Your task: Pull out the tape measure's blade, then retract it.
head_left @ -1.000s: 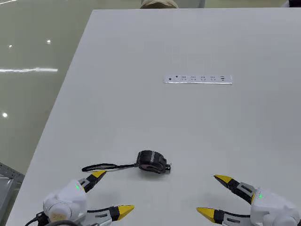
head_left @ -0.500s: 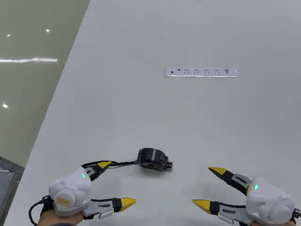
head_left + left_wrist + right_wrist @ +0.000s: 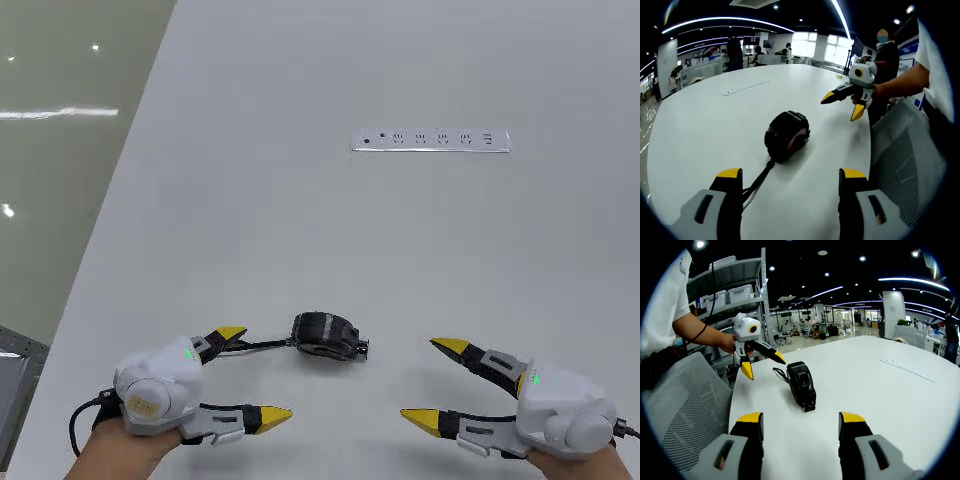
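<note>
Black tape measure lies on the white surface, blade wound in. Its strap runs toward the left tool. The right tool is near, not touching. Both tools' jaws are spread, holding nothing. A power strip lies well beyond.

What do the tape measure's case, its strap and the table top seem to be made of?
Tape measure case: black, dull sheen, moulded edges; probably plastic, perhaps rubber-coated. Strap: thin, limp black loop; likely woven cord, too small to confirm. Table: smooth white top with soft reflections; perhaps laminate.
</note>
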